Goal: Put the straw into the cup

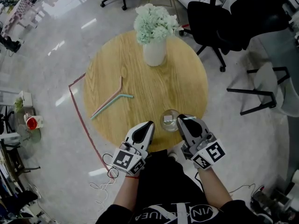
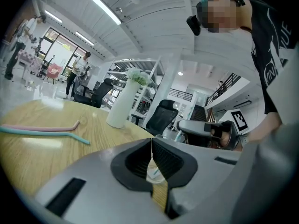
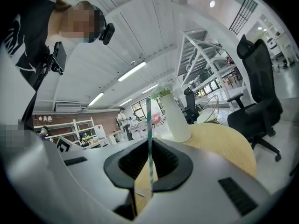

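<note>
A clear glass cup (image 1: 169, 119) stands near the front edge of the round wooden table (image 1: 187, 87), between my two grippers. My right gripper (image 1: 180, 119) sits just right of the cup, shut on a teal-and-white striped straw (image 3: 149, 146). That straw stands upright between the jaws in the right gripper view. My left gripper (image 1: 150, 124) is just left of the cup, jaws shut with nothing in them. Through their slit the cup (image 2: 156, 174) shows. A pink straw (image 1: 112, 96) and a teal straw (image 1: 110, 104) lie on the table's left side.
A white vase of pale green flowers (image 1: 154, 50) stands at the table's far side. Black office chairs (image 1: 219, 22) are at the back right. A red tape line (image 1: 80, 113) and loose cables (image 1: 107, 178) are on the floor at the left.
</note>
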Demonstrator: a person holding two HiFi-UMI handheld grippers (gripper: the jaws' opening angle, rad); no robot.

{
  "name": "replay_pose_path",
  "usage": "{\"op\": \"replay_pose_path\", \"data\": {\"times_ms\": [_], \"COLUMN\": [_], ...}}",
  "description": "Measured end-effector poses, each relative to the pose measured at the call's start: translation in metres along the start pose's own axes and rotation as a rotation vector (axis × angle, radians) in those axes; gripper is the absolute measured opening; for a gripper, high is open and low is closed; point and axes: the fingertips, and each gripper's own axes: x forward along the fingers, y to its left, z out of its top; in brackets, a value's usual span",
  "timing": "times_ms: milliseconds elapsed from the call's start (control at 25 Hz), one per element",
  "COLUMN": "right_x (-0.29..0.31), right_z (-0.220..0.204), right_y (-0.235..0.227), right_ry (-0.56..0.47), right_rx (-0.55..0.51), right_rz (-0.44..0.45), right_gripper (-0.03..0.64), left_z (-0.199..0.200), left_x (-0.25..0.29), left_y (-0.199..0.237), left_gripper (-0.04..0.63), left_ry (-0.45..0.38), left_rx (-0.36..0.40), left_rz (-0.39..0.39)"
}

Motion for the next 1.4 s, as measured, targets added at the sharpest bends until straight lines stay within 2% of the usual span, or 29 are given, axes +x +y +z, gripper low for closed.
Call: {"op": "replay_pose_path", "data": {"times_ms": [160,400,520,800,920,1400], "right_x": [0.002,0.004,0.004,0.004,0.004,0.005], "right_z": [-0.002,-0.007,-0.009,-0.014,-0.014,-0.013], "right_y": [0.000,0.003,0.000,0.003,0.001,-0.001], "right_ry": [0.000,0.010,0.016,0.024,0.029,0.066], "right_rx": [-0.001,-0.012,-0.015,-0.015,-0.021,-0.105], "right_rz": [-0.002,-0.003,-0.001,-0.003,-0.001,0.023], "right_gripper": [0.023,0.022,0.021,0.023,0.023,0.037], "left_z": [0.000,0.007,-0.002,0.001,0.004,-0.002], "left_x": [-0.001,-0.005,-0.006,-0.009,-0.009,-0.005], "left_y": [0.000,0.003,0.004,0.005,0.003,0.004], "left_gripper": [0.014,0.014,0.014,0.014,0.014,0.014], "left_ry": [-0.013,-0.044,-0.020,-0.033,-0.041,-0.008], "left_rx": [0.012,-0.028,-0.012,-0.008,-0.033,-0.003], "left_rz": [-0.002,0.013,0.015,0.017,0.014,-0.005]}}
